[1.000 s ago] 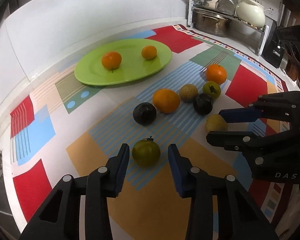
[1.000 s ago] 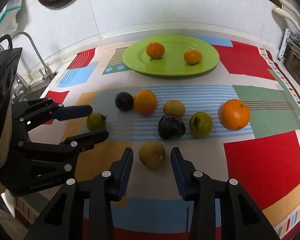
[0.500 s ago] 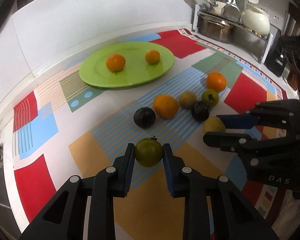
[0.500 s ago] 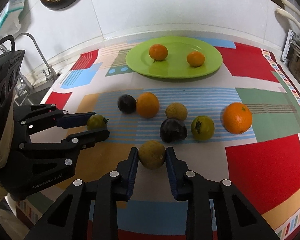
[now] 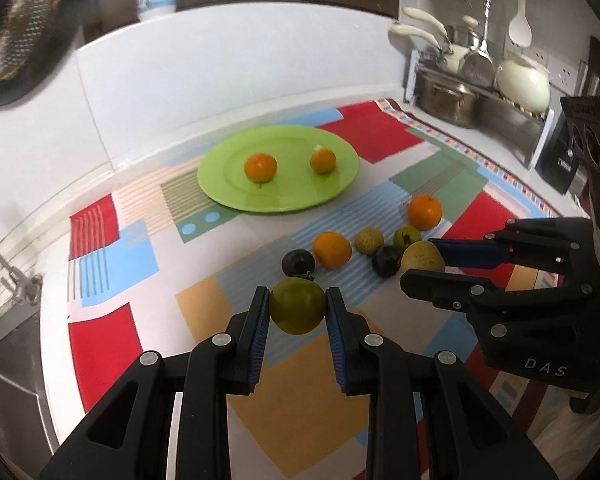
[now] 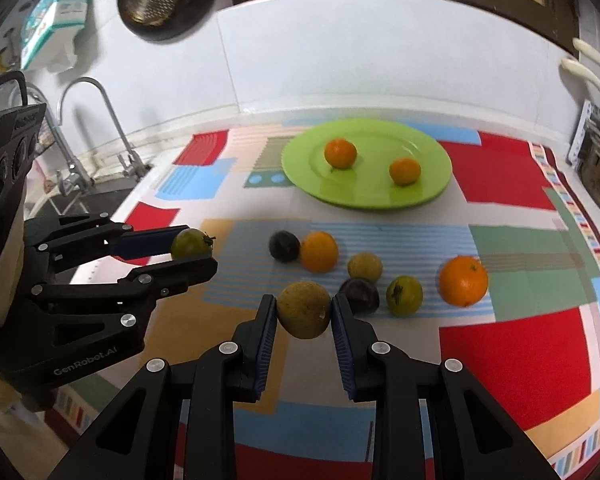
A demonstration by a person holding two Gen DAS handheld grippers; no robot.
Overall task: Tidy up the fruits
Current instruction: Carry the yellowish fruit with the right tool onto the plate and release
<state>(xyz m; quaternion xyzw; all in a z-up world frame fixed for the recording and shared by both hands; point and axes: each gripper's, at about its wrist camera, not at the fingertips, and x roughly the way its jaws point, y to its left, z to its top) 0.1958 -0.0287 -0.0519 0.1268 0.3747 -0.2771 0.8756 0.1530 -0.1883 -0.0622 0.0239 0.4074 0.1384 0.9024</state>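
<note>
Nearest in the left wrist view, the left tool (image 5: 298, 312) is clenched on a green fruit (image 5: 297, 305), its two blue-padded fingers pressed against either side, the fruit held off the patterned cloth (image 5: 112, 340) that covers the tabletop. In the right wrist view the right tool (image 6: 304, 314) is likewise clamped on a tan-yellow fruit (image 6: 305, 309), also lifted clear of the cloth. Each tool shows in the other's camera, the left one at the left edge of the right view, the right one at the right edge of the left view. Just beyond the held fruits a loose cluster rests on the blue-striped patch: a dark plum (image 6: 284, 245) touching an orange (image 6: 319, 251), then a small tan fruit (image 6: 365, 266), a second dark plum (image 6: 360, 295) beside a green fruit with a dark stem (image 6: 404, 295), and a larger orange (image 6: 463, 280) set a little apart to the right. Farther back lies a green plate (image 6: 300, 160) carrying two small oranges (image 6: 340, 153), well apart from each other. Behind the plate rises a white wall, with a tap (image 6: 100, 120) over a sink at far left and a rack of pots (image 5: 480, 84) at far right.
</note>
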